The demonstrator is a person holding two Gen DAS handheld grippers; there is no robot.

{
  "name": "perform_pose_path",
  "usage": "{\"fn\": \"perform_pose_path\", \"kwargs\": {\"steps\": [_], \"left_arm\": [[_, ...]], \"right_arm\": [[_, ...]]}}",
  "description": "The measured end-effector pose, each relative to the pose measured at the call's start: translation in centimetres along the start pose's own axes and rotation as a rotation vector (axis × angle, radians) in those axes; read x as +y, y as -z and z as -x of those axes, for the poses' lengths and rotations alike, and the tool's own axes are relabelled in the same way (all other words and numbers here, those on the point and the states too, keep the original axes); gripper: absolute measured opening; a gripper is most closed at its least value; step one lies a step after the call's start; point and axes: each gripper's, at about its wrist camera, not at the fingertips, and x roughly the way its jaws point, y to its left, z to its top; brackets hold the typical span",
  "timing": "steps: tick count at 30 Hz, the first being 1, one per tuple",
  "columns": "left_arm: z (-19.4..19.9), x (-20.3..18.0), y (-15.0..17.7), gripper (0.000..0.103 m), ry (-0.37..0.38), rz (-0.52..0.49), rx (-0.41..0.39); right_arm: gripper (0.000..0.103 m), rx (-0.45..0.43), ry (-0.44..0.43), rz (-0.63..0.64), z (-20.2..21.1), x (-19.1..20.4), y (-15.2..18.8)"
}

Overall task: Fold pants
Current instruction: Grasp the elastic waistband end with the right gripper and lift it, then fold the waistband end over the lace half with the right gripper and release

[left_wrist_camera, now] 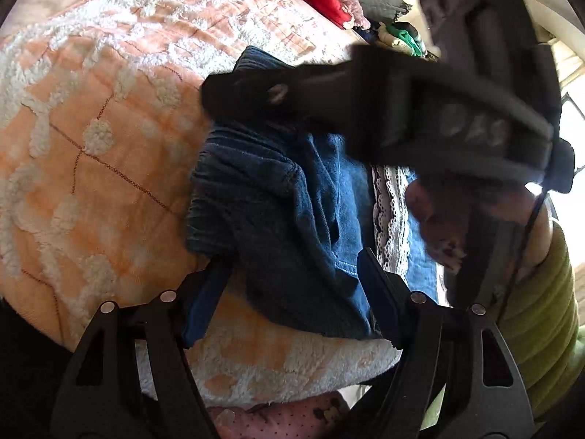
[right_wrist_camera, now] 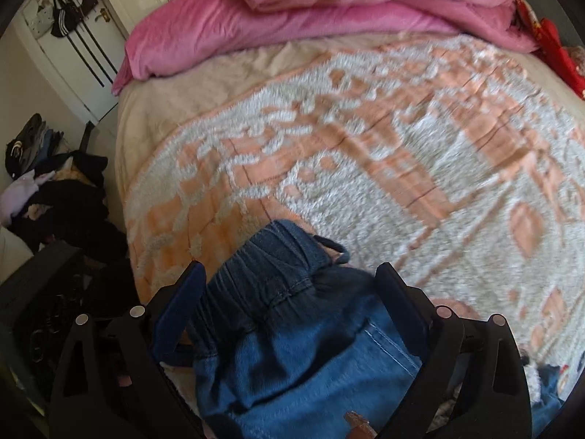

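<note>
Blue jeans (left_wrist_camera: 292,197) lie bunched near the front edge of a bed with an orange and white fleece blanket (left_wrist_camera: 91,139). My left gripper (left_wrist_camera: 292,278) is open and straddles the crumpled denim; a strip of blanket shows between its left pad and the cloth. My right gripper (right_wrist_camera: 290,285) is open too, low over the gathered elastic waistband (right_wrist_camera: 270,267), which lies between its fingers. In the left wrist view the right gripper (left_wrist_camera: 234,98) reaches in from the right above the jeans, held by a hand (left_wrist_camera: 438,219) in a green sleeve.
A pink duvet (right_wrist_camera: 329,11) is heaped at the head of the bed, with red cloth (right_wrist_camera: 559,55) beside it. A pile of dark clothes (right_wrist_camera: 62,197) lies left of the bed, below a white door (right_wrist_camera: 84,55) hung with bags. White lace trim (left_wrist_camera: 391,212) shows right of the jeans.
</note>
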Motion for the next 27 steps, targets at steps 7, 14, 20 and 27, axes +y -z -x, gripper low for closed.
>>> {"fn": "perform_pose_path", "kwargs": {"steps": [7, 14, 20, 27], "left_arm": [[0.5, -1.0, 0.1, 0.043, -0.013, -0.017, -0.036], [1.5, -5.8, -0.2, 0.042, 0.042, -0.111, -0.058], [0.9, -10.9, 0.5, 0.042, 0.071, -0.243, -0.040], [-2.1, -14.9, 2.9, 0.046, 0.156, -0.418, 0.097]], "right_arm": [[0.040, -0.056, -0.087, -0.081, 1.5, -1.9, 1.3], [0.042, -0.219, -0.178, -0.157, 8.9, -4.6, 4.0], [0.055, -0.326, -0.190, -0.231, 13.7, -7.4, 7.6], [0.083, -0.425, -0.051, -0.399, 18.3, -12.2, 15.5]]}}
